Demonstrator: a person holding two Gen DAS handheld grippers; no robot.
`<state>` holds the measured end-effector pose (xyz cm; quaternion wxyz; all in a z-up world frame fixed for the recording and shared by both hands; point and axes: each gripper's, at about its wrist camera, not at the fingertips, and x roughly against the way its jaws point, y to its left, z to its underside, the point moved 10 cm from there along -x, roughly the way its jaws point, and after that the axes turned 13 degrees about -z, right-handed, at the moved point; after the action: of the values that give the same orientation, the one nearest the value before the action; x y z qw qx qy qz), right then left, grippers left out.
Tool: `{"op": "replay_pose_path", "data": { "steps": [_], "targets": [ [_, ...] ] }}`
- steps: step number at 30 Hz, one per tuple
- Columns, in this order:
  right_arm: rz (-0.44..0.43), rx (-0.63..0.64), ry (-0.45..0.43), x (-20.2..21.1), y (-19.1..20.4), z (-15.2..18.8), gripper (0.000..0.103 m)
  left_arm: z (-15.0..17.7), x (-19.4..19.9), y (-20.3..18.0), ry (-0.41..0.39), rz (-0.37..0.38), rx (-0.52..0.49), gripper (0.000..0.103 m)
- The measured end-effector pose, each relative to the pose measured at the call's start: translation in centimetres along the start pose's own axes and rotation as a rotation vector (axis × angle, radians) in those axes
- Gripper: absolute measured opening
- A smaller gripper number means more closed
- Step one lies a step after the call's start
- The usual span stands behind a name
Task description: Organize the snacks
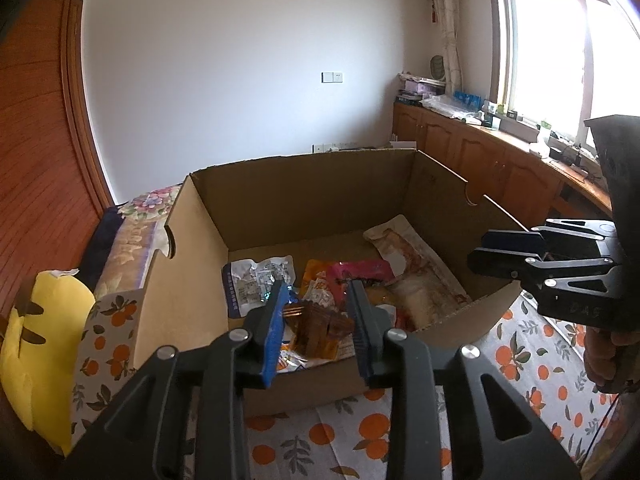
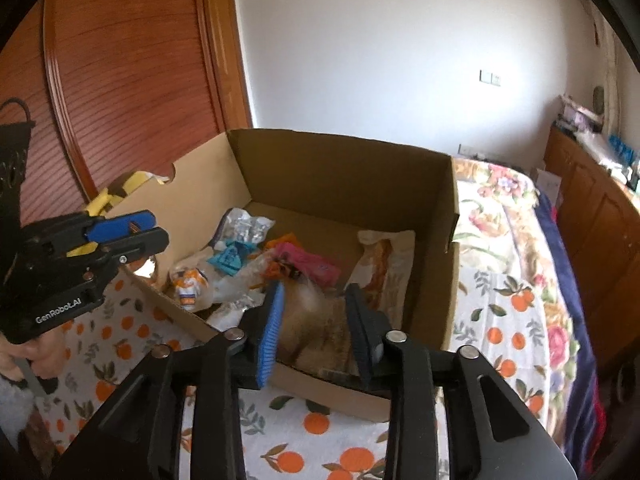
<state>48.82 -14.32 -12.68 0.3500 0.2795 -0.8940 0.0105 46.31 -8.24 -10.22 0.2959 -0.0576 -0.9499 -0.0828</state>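
The left gripper [image 1: 318, 312] hangs over the cardboard box [image 1: 200, 236], jaws apart around a brown snack [image 1: 320, 326]; whether they touch it is unclear. The right gripper [image 2: 314, 320] hangs above the box's near rim, jaws apart and empty. Snack packets [image 2: 304, 264] lie inside the box; a loose hold could drop the snack outside.

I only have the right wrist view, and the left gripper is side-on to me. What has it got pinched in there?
Observer: The left gripper is shut on a clear packet with a brown snack inside.
Operator: Is it over the box?
Observer: Roughly. It hangs by the near edge of the cardboard box, with a pink packet lying inside beyond it.
Operator: What is off to my right, past my frame?
Observer: A bright window above the wooden cabinets.
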Motion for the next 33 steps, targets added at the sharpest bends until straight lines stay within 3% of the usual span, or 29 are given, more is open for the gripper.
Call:
{"op": "replay_pose_path", "data": {
  "steps": [9, 15, 20, 24, 27, 29, 33],
  "targets": [
    [-0.012, 0.010, -0.041, 3.0, 2.0, 0.2, 0.033, -0.7, 4.1, -0.5, -0.036, -0.007, -0.010, 0.030],
    [-0.004, 0.024, -0.075, 6.5, 4.0, 0.0, 0.033, -2.1, 7.0, -1.0, -0.103, -0.038, -0.048, 0.033],
    [-0.013, 0.016, -0.093, 8.2, 4.7, -0.2, 0.033, -3.0, 4.4, -0.4, -0.102, -0.098, -0.088, 0.031],
    [-0.015, 0.025, -0.105, 9.0, 4.9, 0.2, 0.033, -3.0, 2.1, 0.6, -0.046, -0.080, -0.055, 0.031],
    [-0.020, 0.026, -0.106, 9.2, 4.8, 0.6, 0.033, -3.2, 1.7, 0.8, -0.028, -0.049, -0.029, 0.037],
    [-0.019, 0.031, -0.105, 9.2, 4.7, 0.8, 0.033, -3.4, 1.8, 0.8, -0.031, -0.041, -0.025, 0.047],
    [-0.029, 0.028, -0.106, 9.2, 4.8, 1.0, 0.033, -3.3, 1.7, 0.5, -0.018, -0.052, -0.036, 0.050]
  ]
}}
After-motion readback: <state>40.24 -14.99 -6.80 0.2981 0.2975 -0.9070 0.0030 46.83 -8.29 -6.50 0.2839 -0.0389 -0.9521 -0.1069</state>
